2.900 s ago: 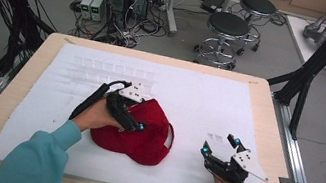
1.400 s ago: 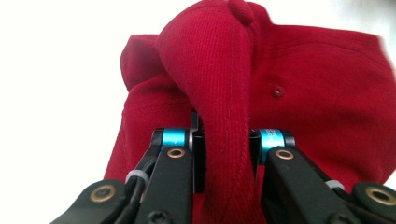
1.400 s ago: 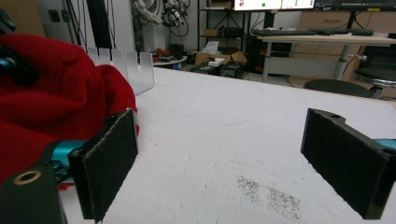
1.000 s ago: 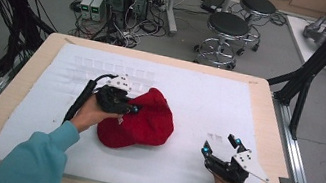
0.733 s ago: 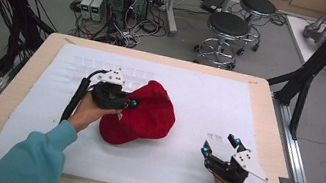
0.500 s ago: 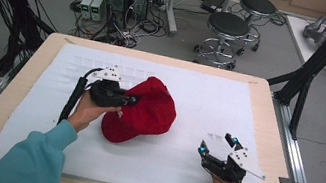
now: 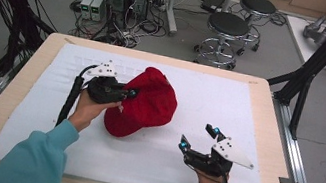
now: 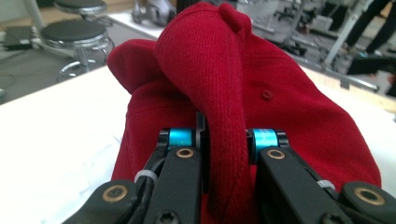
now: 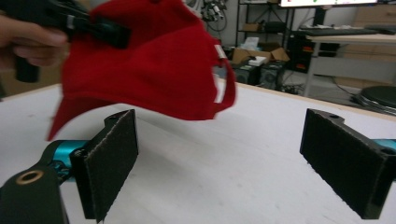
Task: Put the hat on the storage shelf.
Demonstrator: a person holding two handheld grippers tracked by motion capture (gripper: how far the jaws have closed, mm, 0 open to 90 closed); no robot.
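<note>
Your left hand-held gripper (image 7: 126,93) is clenched on a fold of the red cap (image 7: 146,103), lifting it off the tabletop (image 7: 230,101); next, bring the released right hand-held gripper (image 7: 197,138) to the cap's free edge.

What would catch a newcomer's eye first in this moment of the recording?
The red cap, near the middle of the white mat, pinched by a fold of its fabric in the left hand-held gripper and partly lifted. Next, the right hand-held gripper at the mat's near right, its jaws wide open and pointed toward the cap.
</note>
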